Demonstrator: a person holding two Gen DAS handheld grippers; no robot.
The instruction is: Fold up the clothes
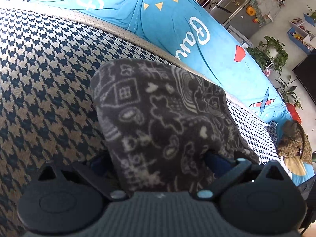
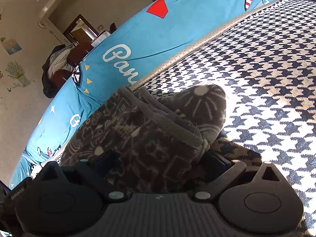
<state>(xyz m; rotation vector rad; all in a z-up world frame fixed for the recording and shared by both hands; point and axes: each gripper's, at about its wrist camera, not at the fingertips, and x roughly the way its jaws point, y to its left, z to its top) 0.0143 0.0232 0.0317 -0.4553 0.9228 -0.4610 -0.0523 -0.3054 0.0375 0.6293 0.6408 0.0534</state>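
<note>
Both the left gripper [image 1: 158,158] and right gripper [image 2: 158,158] clamp the grey doodle-print fleece garment [image 1: 158,108], bunched at each frame's centre above the houndstooth cover [image 1: 39,79], extending straight ahead.

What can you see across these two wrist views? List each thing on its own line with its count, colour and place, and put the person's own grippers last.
Patterned garment: one, dark grey with pale doodle print, bunched between both grippers, above the houndstooth surface.
Houndstooth cover: one, navy and tan-white, spread under the garment.
Blue sheet: one, bright blue with white script and red and yellow shapes, behind the cover's beige edge.
Potted plants: several, green, far right in the left view.
Brown patterned cloth: one heap, brown-gold, far end of the bed.
Left gripper: one, black, shut on the garment.
Right gripper: one, black, shut on the garment.
</note>
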